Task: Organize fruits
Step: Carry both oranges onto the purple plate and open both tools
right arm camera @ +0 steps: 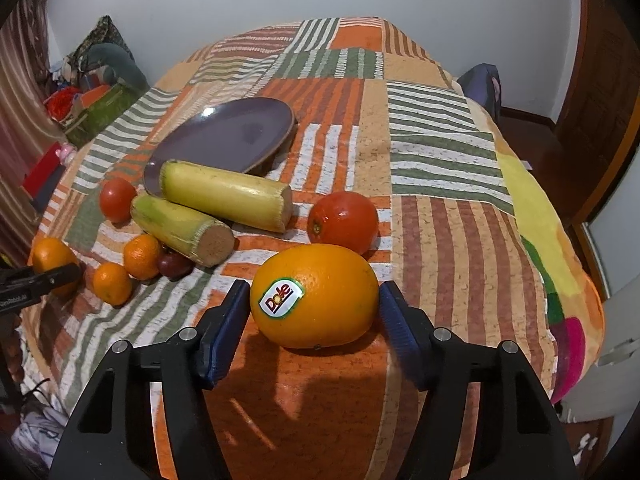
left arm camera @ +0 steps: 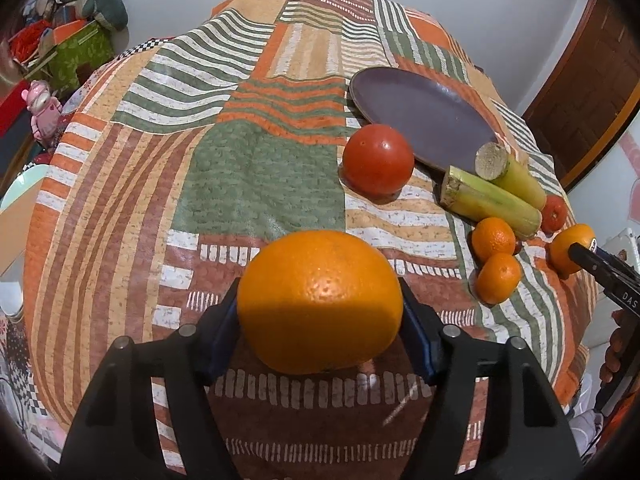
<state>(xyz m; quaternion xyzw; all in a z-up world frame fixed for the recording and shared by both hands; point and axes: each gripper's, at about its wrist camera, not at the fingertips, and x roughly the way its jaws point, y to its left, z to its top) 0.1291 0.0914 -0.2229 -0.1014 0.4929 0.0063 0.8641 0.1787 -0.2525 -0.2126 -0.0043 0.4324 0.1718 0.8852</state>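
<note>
In the left wrist view my left gripper (left arm camera: pixel 320 316) is shut on a large orange (left arm camera: pixel 320 300), its blue pads pressed to both sides. In the right wrist view my right gripper (right arm camera: pixel 312 320) is open around a Dole-stickered orange (right arm camera: pixel 316 296) that rests on the cloth, with a small gap at each pad. A purple plate (left arm camera: pixel 424 112) lies further back; it also shows in the right wrist view (right arm camera: pixel 228 132). Two sugarcane pieces (right arm camera: pixel 224 196), a big tomato (right arm camera: pixel 344 220), a small tomato (right arm camera: pixel 117 199) and two mandarins (right arm camera: pixel 128 268) lie near it.
A patchwork cloth (left arm camera: pixel 256 168) covers the table. A dark small fruit (right arm camera: pixel 174 266) sits by the mandarins. Cluttered boxes and a cushion (left arm camera: pixel 76 32) stand beyond the far left edge. A wooden door (left arm camera: pixel 592 92) is at the right.
</note>
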